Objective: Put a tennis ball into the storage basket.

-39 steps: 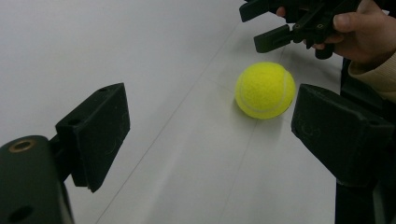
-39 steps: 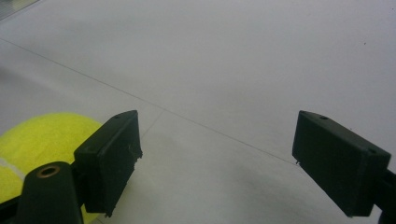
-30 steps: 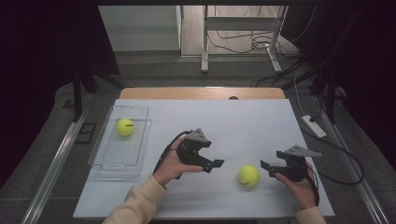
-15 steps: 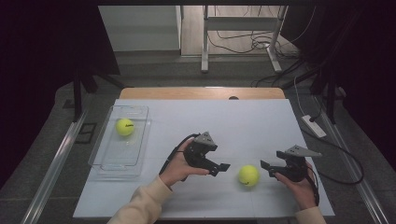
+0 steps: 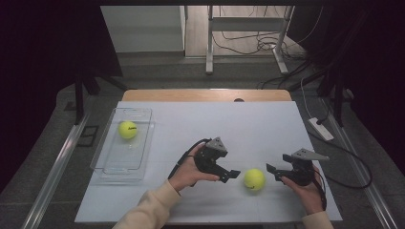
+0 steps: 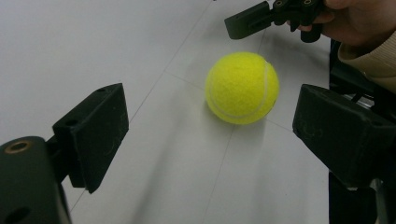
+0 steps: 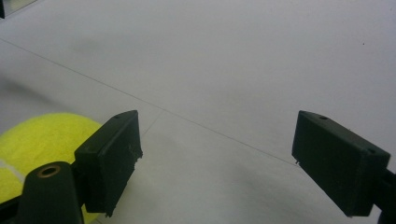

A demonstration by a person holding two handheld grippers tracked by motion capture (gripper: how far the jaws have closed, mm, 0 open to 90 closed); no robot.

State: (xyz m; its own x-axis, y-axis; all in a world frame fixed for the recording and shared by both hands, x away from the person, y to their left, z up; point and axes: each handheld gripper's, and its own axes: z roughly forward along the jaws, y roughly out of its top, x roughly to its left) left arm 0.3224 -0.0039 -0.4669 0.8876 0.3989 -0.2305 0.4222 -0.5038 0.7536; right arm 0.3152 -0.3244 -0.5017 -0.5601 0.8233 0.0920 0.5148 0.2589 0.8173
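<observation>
left gripper (image 5: 235, 174): jaws apart, nothing held, just left of the tennis ball (image 5: 254, 179) | ball: near-right on the table (image 5: 248, 124) | right gripper (image 5: 272, 169): jaws wide, empty, just right of it

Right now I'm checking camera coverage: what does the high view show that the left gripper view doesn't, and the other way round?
High view alone: a clear tray at the table's left with a second tennis ball in it, the table edges, and the floor with cables beyond.

Left gripper view alone: a close look at the left gripper, jaws open and spread either side of the near tennis ball without touching it.

Both: that ball on the white table, and the right gripper just beyond it.
</observation>
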